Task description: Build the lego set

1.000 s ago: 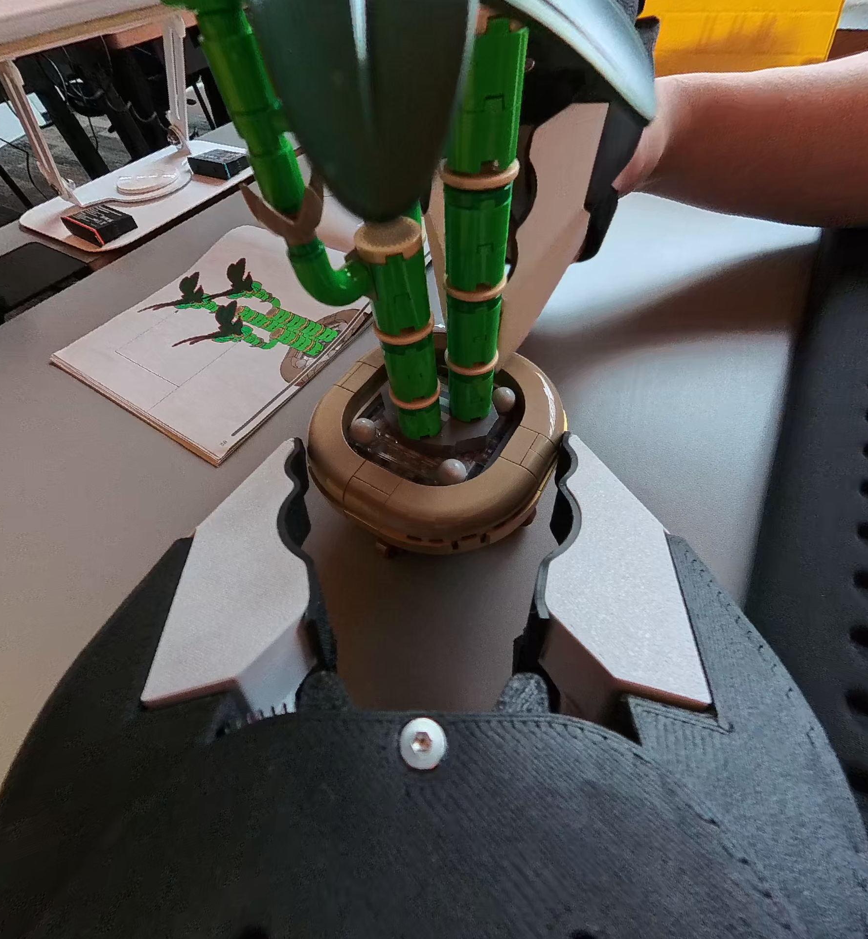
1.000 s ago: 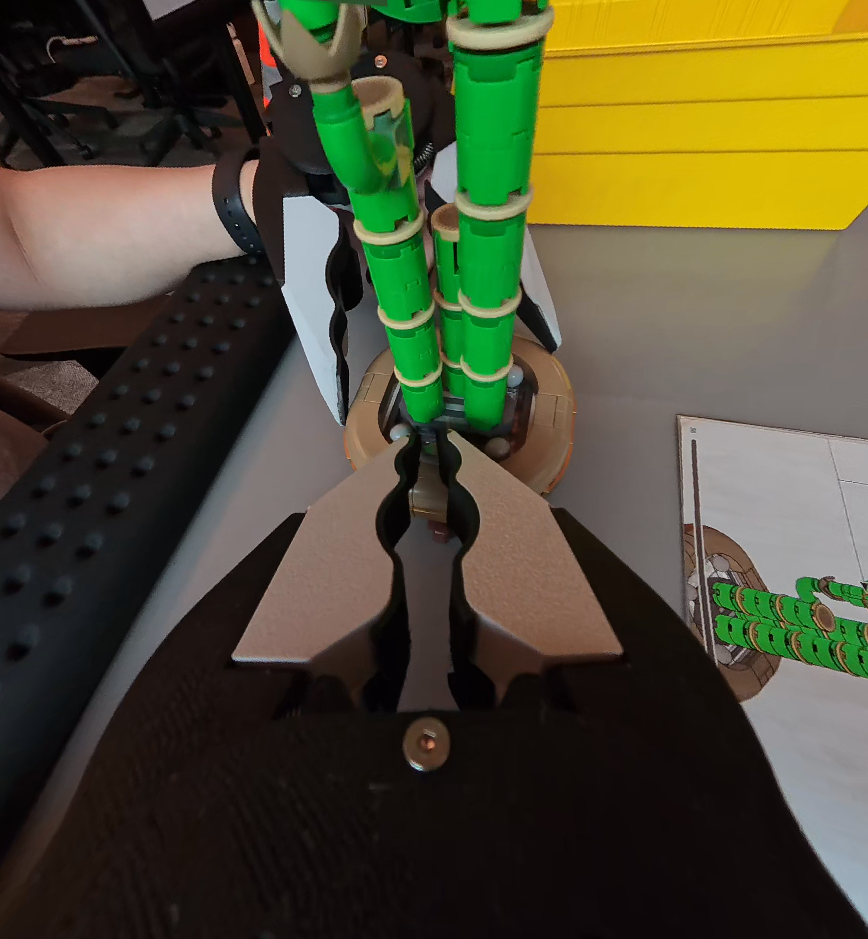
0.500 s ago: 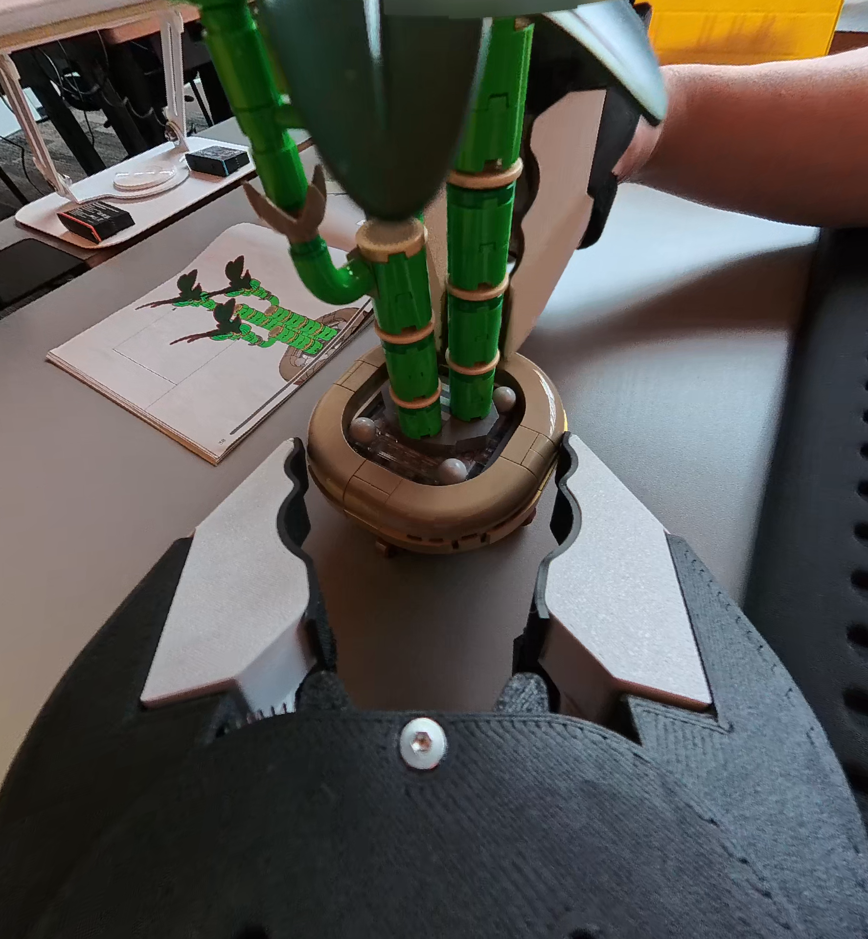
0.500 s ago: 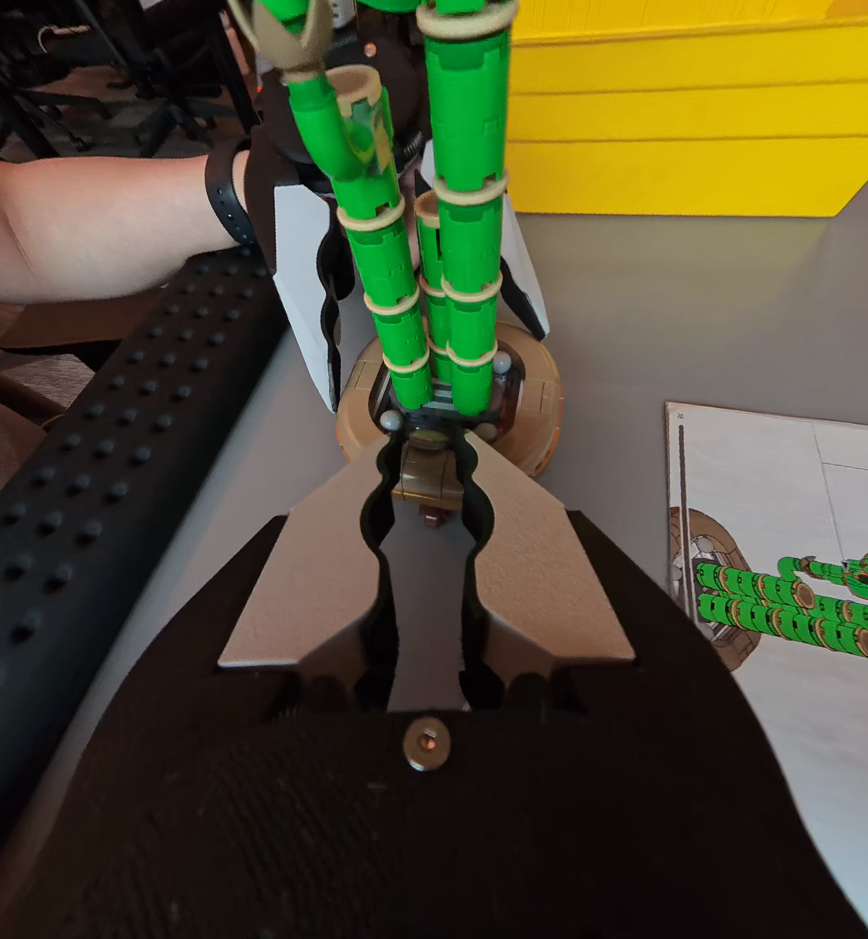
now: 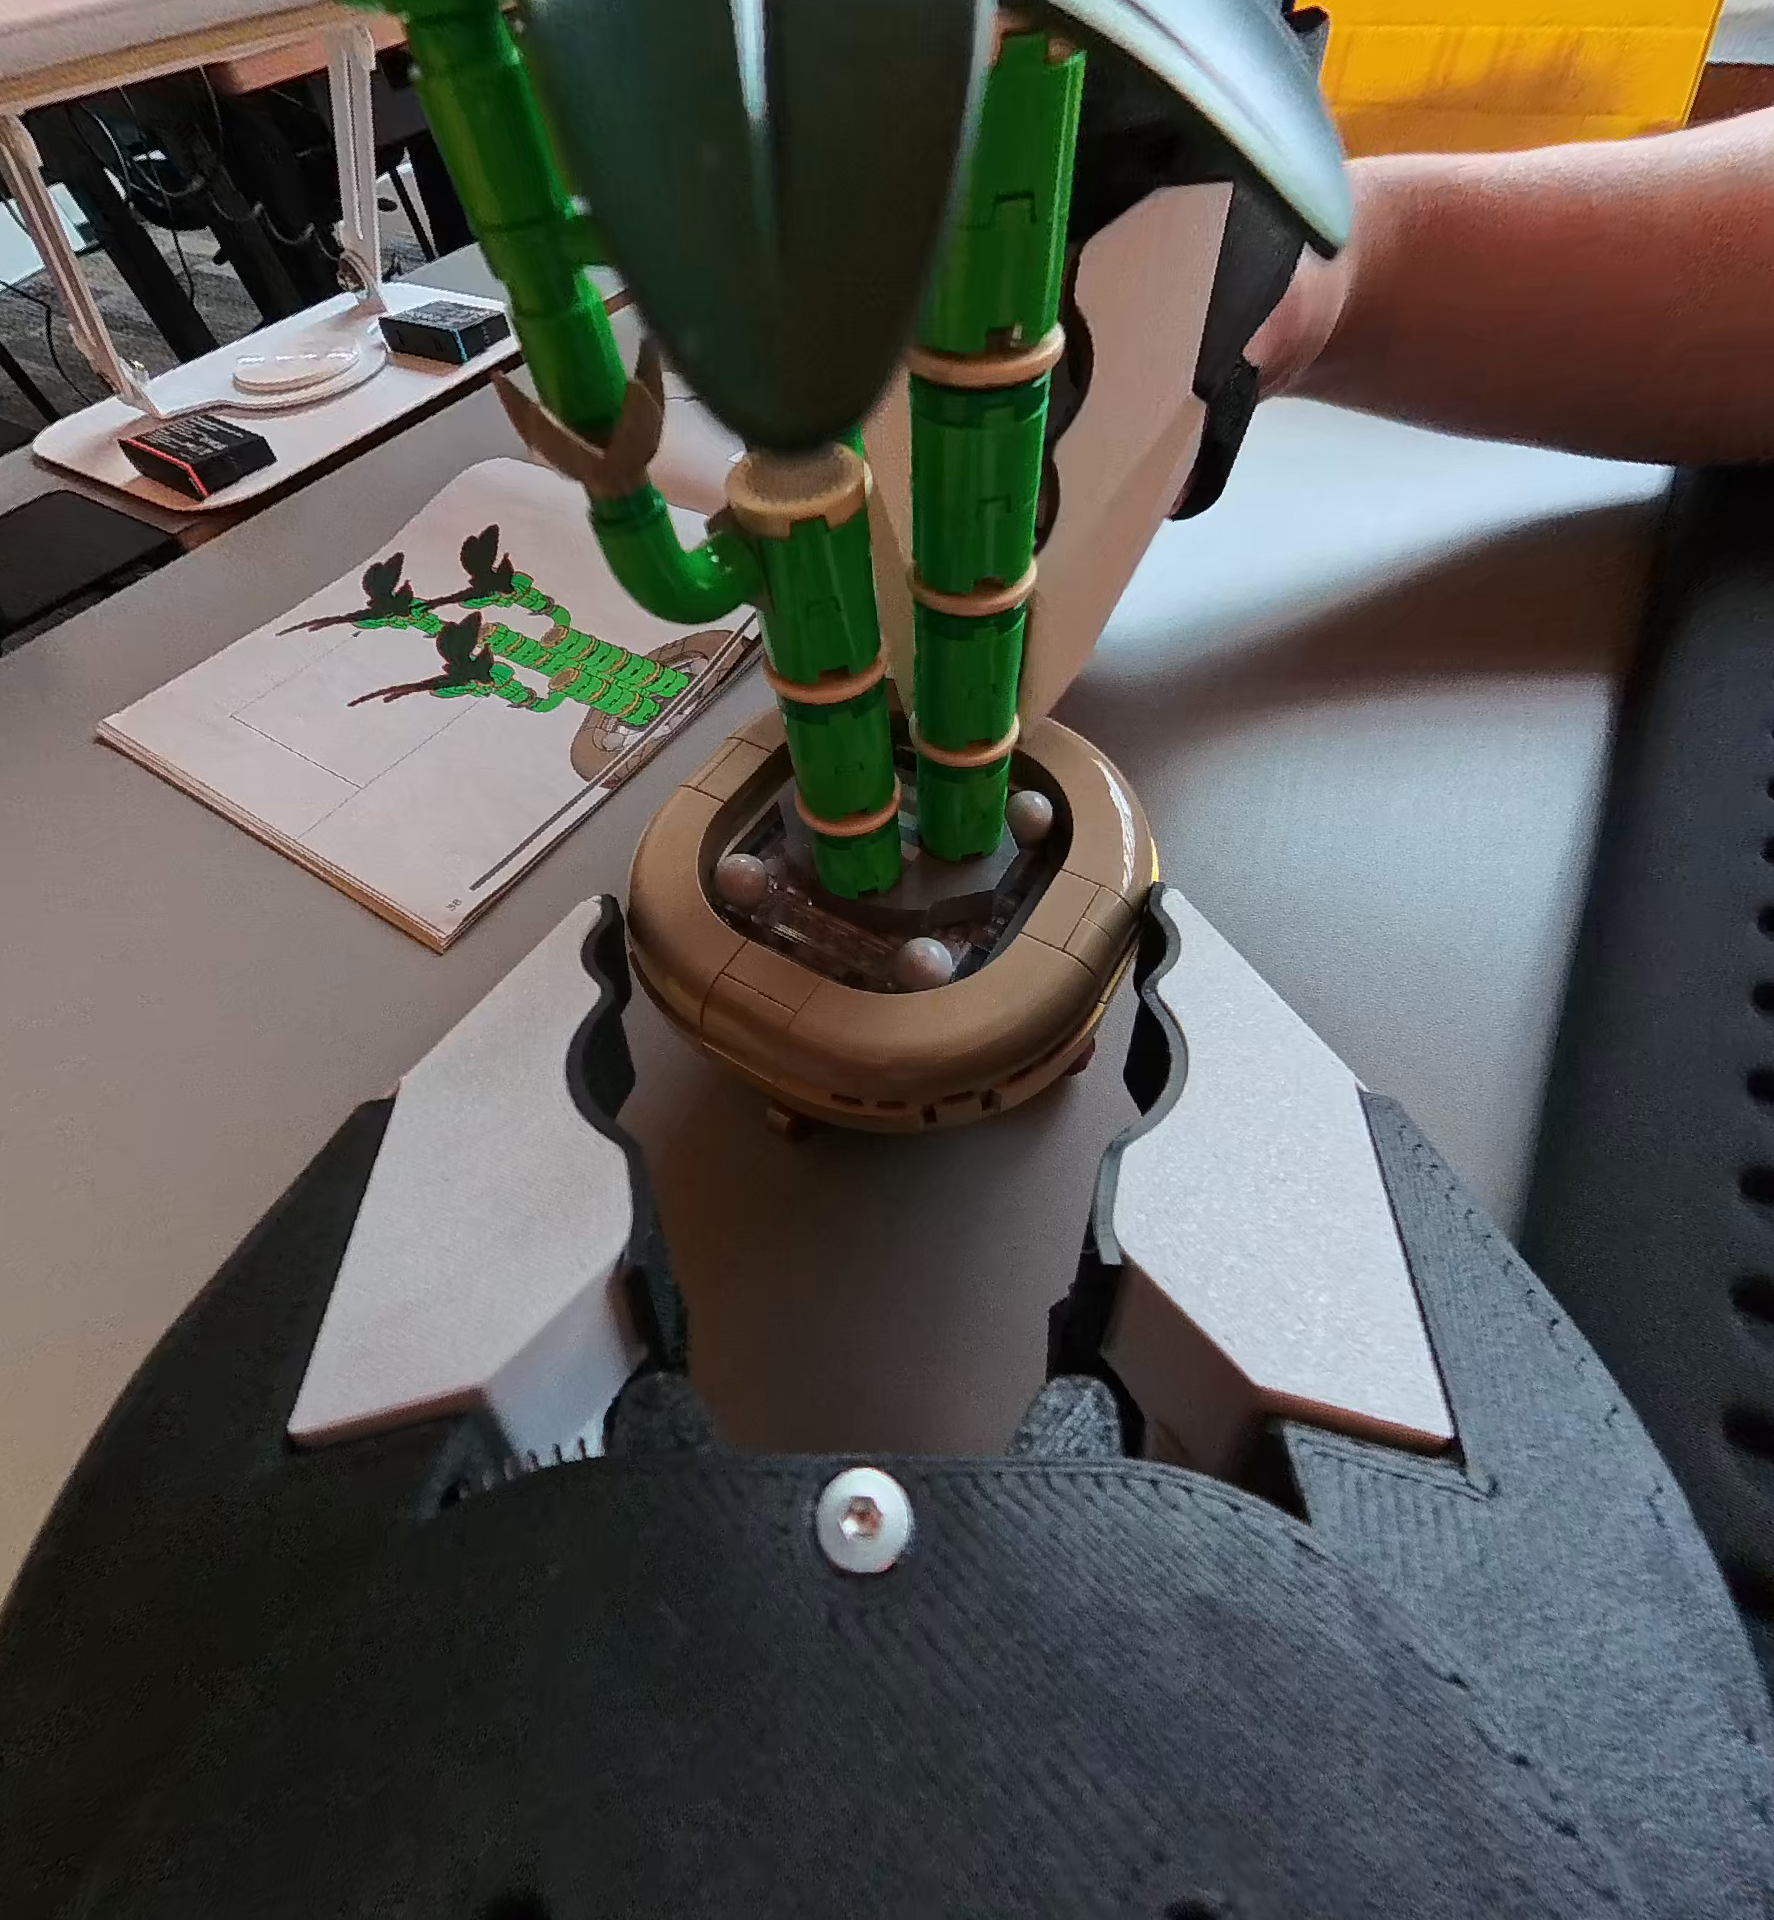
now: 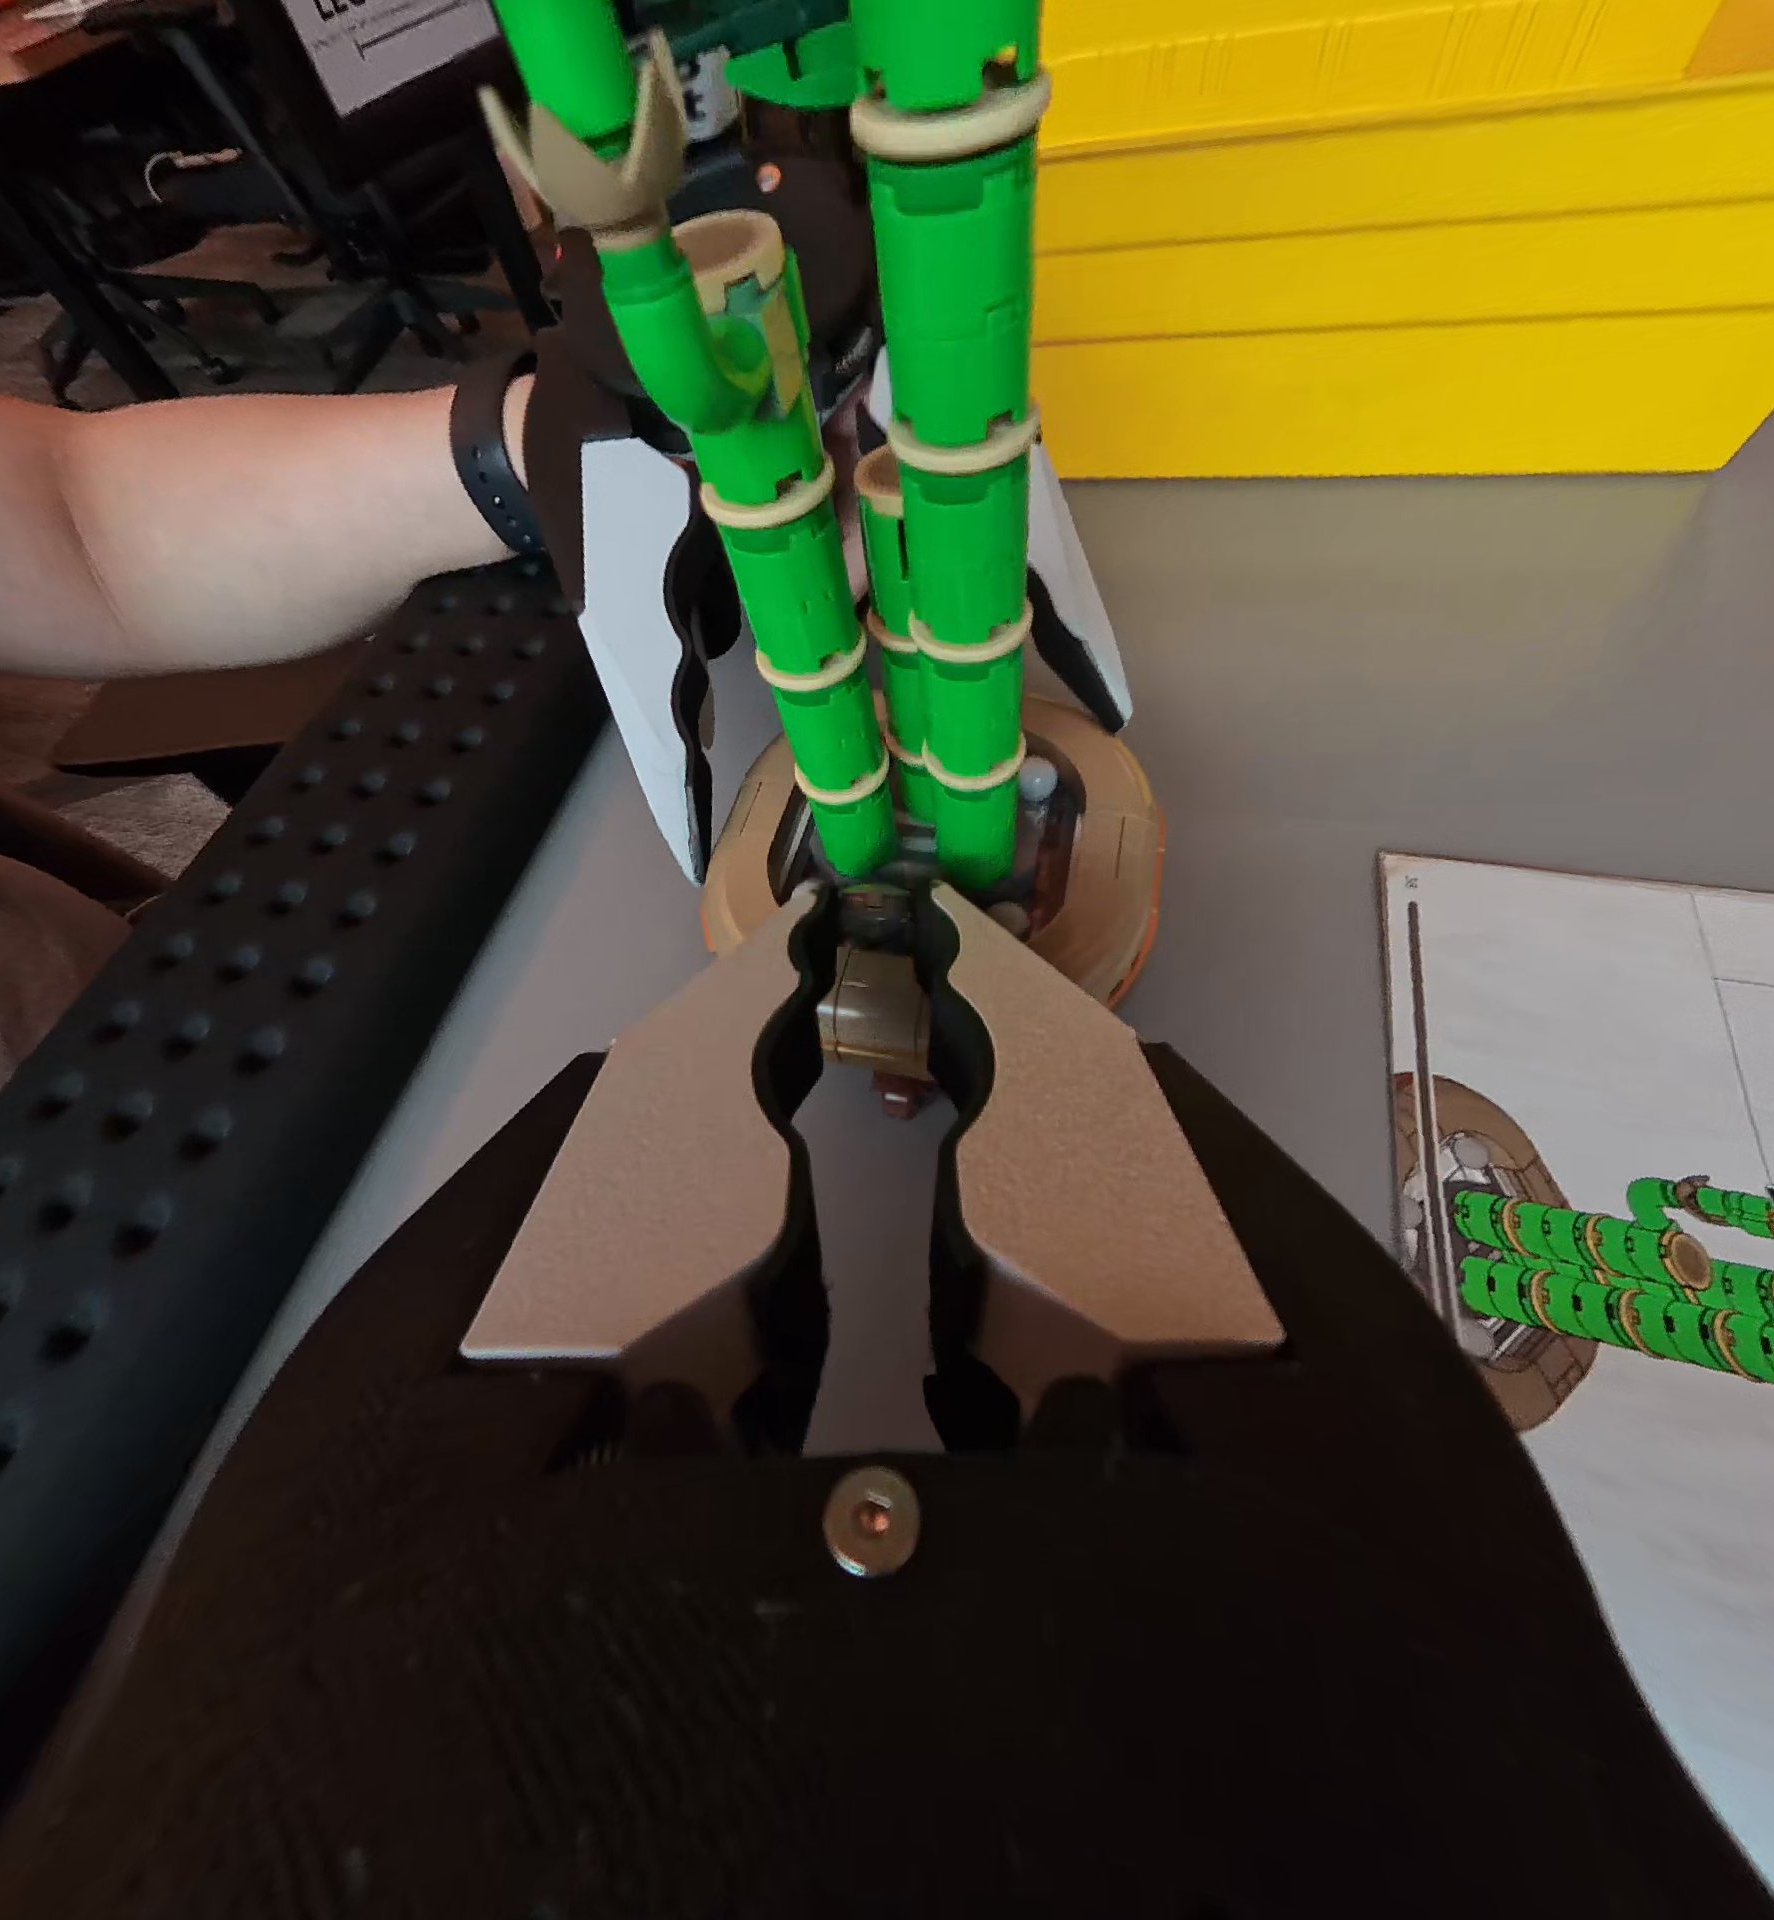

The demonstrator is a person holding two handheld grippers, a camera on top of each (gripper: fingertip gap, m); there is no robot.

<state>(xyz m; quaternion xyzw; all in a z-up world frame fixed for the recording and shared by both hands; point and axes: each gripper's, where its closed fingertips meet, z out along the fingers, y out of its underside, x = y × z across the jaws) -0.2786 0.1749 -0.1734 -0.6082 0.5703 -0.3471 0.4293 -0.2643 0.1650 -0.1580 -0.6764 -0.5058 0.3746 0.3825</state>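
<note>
Grey tabletop [image 5: 1330,790] fills both views, with a yellow bin [image 6: 1382,260] behind it and a black perforated pad [image 6: 187,987] along one edge. On the table stands the lego bamboo plant [image 5: 841,748]: green stalks with tan rings rising out of a rounded tan pot [image 5: 893,1018]. The stalk tops run out of both pictures, and a dark green leaf [image 5: 769,208], blurred and close to the lens, hides much of the upper plant in the left wrist view.

The left gripper [image 5: 878,935] has its fingers spread wide, one tip on each side of the pot; whether they touch it is hard to tell. The right gripper [image 6: 878,920] comes in from the opposite side, fingers drawn near each other at the pot's rim with a small dark piece between the tips. Whether they actually pinch it cannot be made out.

An open instruction booklet [image 5: 426,717] lies flat beside the pot, cut off at the edge in the right wrist view. Forearms reach in behind each gripper.
</note>
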